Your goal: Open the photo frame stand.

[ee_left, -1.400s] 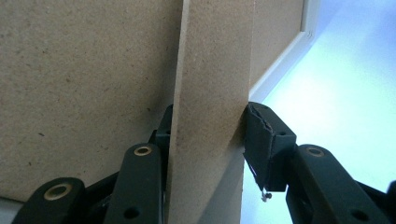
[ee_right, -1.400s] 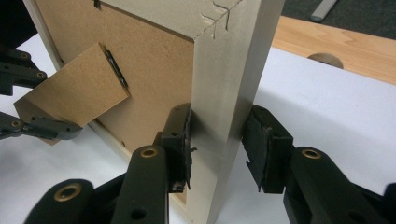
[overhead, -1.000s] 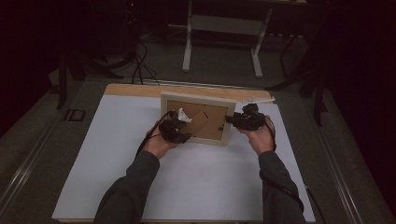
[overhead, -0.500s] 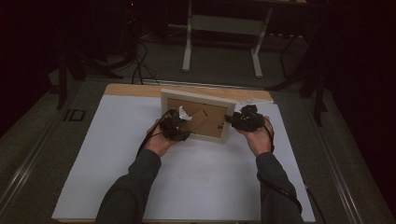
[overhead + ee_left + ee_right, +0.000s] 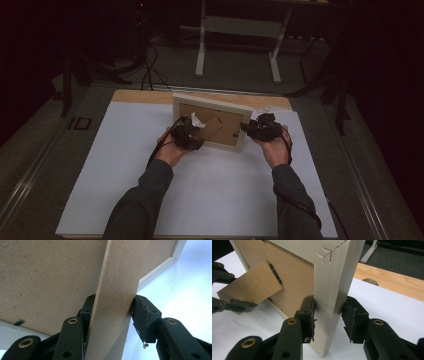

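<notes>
Two grippers (image 5: 187, 134) (image 5: 263, 127) around frame (image 5: 235, 145)

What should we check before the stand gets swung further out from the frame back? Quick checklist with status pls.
1. Left gripper closed on the stand: ok, pads press both its edges.
2. Right gripper holding the picture frame: ok, jaws clamp its side rail near the corner.
3. Frame upright, back towards the person: ok, tilted slightly in the high view.
4. Stand hinge intact: cannot tell, only a dark strip shows.
5. Frame bottom edge resting on the white sheet: cannot tell, contact is hidden.
6. Room on the sheet in front of the frame: ok, bare surface there.
</notes>
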The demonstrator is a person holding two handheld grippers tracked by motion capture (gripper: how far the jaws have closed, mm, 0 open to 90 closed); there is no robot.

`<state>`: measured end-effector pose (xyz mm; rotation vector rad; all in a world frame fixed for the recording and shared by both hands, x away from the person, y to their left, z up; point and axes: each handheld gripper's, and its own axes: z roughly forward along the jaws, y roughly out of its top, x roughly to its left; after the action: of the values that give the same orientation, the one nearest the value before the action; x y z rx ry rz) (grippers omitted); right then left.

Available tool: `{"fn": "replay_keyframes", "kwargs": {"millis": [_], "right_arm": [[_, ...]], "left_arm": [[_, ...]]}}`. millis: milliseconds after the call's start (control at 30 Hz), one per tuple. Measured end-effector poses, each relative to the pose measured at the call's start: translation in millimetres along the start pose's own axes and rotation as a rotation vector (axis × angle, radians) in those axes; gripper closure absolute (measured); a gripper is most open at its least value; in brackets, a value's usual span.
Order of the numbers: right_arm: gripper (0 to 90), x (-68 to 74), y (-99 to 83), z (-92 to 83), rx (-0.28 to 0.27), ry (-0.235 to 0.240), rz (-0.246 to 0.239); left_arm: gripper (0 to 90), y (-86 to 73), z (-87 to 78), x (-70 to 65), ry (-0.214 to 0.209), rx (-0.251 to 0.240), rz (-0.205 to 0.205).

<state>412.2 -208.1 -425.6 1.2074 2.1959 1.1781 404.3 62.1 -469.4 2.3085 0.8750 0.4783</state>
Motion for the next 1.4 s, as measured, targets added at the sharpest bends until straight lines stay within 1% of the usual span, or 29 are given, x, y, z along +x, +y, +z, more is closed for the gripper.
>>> {"fn": "replay_keyframes", "kwargs": {"millis": [67,133,167,300,500,567,600,767,900,1133,1400], "right_arm": [[62.4,0.2,-0.1,-0.1,0.000,-0.001,0.000],[62.3,0.5,-0.3,-0.4,0.000,-0.003,-0.004],[62.3,0.8,-0.5,-0.5,-0.001,-0.004,-0.003],[62.4,1.2,-1.4,-0.5,-0.008,-0.006,-0.002],[62.3,2.7,-2.0,-1.6,-0.007,-0.008,-0.010],[62.3,3.4,-2.5,-2.1,-0.008,-0.008,-0.012],[62.3,4.7,-3.7,-3.1,-0.012,-0.009,-0.020],[62.3,7.2,-5.5,-5.0,-0.013,-0.014,-0.029],[62.3,8.9,-6.6,-6.4,-0.014,-0.016,-0.039],[62.3,13.2,-9.0,-9.2,-0.015,-0.023,-0.051],[62.3,18.9,-12.2,-12.3,-0.016,-0.036,-0.067]], "left_arm": [[57.2,-0.3,-0.5,0.2,-0.010,0.000,-0.006],[57.3,-0.8,-2.0,0.3,-0.030,-0.007,-0.018],[57.2,-1.4,-2.8,0.0,-0.043,-0.021,-0.029],[56.0,-3.1,-6.2,-1.9,-0.061,-0.033,-0.025],[56.9,-5.6,-10.6,-5.3,-0.088,-0.048,-0.022],[60.5,-6.4,-11.4,-5.8,-0.090,-0.048,-0.018],[63.0,-8.6,-13.4,-8.2,-0.087,-0.060,-0.017],[64.4,-9.6,-15.9,-12.2,-0.088,-0.063,-0.003],[66.2,-10.1,-18.6,-14.5,-0.107,-0.063,0.009],[68.0,-12.9,-20.2,-18.1,-0.121,-0.069,0.006],[69.0,-15.4,-19.7,-19.4,-0.118,-0.060,0.004]]}}
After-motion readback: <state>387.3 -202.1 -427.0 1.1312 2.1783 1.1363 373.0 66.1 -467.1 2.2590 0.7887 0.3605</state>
